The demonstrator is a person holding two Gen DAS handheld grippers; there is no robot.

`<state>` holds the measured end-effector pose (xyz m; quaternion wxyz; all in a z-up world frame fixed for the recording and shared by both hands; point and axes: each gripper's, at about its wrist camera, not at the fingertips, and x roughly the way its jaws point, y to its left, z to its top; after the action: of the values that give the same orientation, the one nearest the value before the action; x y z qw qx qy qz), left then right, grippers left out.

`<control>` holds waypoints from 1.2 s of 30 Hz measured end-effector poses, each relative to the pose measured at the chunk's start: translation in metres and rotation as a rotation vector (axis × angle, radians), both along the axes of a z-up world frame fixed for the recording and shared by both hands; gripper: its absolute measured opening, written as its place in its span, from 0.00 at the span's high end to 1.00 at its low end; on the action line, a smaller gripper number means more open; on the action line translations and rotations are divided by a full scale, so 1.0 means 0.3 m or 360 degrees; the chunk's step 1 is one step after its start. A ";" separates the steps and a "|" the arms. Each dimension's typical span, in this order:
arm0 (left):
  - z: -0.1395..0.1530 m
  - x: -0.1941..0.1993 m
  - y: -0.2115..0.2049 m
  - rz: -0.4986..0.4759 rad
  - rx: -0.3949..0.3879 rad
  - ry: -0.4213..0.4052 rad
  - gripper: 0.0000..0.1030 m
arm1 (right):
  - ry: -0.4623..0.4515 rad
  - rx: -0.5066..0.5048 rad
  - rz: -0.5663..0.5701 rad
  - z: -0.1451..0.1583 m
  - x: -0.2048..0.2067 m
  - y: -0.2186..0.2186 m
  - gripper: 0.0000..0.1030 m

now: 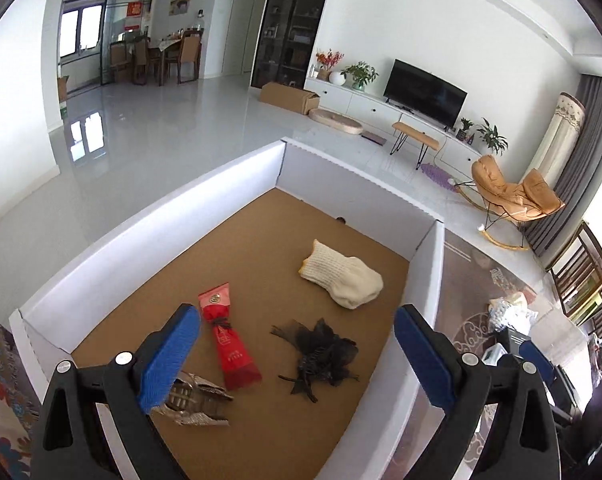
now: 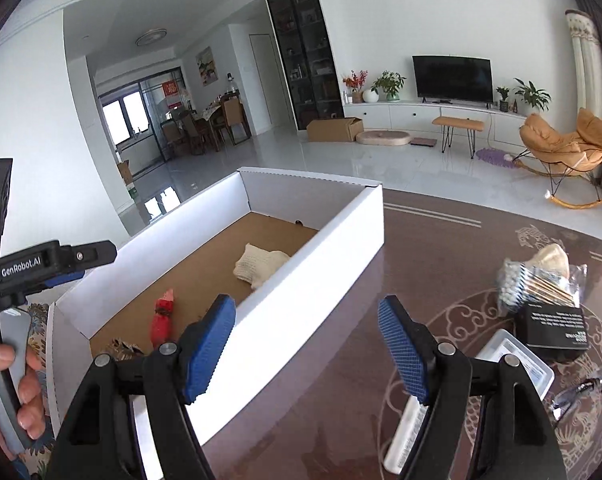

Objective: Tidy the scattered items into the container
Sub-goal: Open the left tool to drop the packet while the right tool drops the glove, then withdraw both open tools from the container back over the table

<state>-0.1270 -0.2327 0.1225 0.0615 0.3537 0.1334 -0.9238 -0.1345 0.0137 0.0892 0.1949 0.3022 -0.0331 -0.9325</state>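
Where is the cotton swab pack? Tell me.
The cotton swab pack lies outside the white box, on the table at the right of the right wrist view, just behind the black box.

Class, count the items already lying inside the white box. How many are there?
4: knitted glove far right, red packet centre, black feathery piece beside it, silvery packet near left; more may be hidden by the near wall.

We see a bright living room ahead of the claw: white walls, glossy white tile floor point(image 2: 285, 160). Far ahead and right, a low white TV unit point(image 2: 421, 114) carrying a dark TV point(image 2: 453, 78) and potted plants point(image 2: 389, 84). Tall dark glass cabinet point(image 2: 305, 52) to its left, cardboard box point(image 2: 333, 130) at its foot. Orange rocking chair point(image 2: 569, 148) far right by grey curtains. Far left: dining table with chairs point(image 2: 209, 124), daylit windows behind. The surface point(image 2: 341, 360) below is dark brown, ornamented.
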 end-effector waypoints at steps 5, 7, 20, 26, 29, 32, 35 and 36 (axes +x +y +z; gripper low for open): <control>0.056 0.230 0.269 -0.0250 -0.0008 0.0155 0.04 | -0.0006 0.0180 -0.0195 -0.102 0.268 0.307 0.27; 0.040 0.300 0.402 -0.0394 0.0025 0.0174 0.02 | -0.0077 0.0241 -0.0309 -0.154 0.346 0.417 0.27; -0.423 0.367 0.880 -0.0921 -0.0181 -0.0130 0.02 | -0.0279 0.0351 -0.0571 -0.288 0.512 0.717 0.27; -0.477 0.353 0.824 -0.0849 -0.0149 -0.0151 0.02 | -0.0342 0.0382 -0.0556 -0.328 0.479 0.695 0.27; -0.485 0.339 0.804 -0.0832 -0.0084 -0.0167 0.02 | -0.0403 0.0366 -0.0555 -0.345 0.464 0.704 0.27; -0.488 0.332 0.801 -0.0831 -0.0073 -0.0177 0.02 | -0.0460 0.0331 -0.0584 -0.361 0.453 0.726 0.27; -0.494 0.325 0.802 -0.0841 -0.0060 -0.0204 0.02 | -0.0463 0.0335 -0.0593 -0.364 0.452 0.722 0.27; -0.498 0.320 0.800 -0.0840 -0.0049 -0.0222 0.02 | -0.0465 0.0351 -0.0592 -0.365 0.450 0.716 0.26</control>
<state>-0.0311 0.0074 -0.0269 -0.1671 0.4379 0.0178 -0.8832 0.0005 0.2286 -0.0204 -0.0209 0.4419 -0.0141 -0.8967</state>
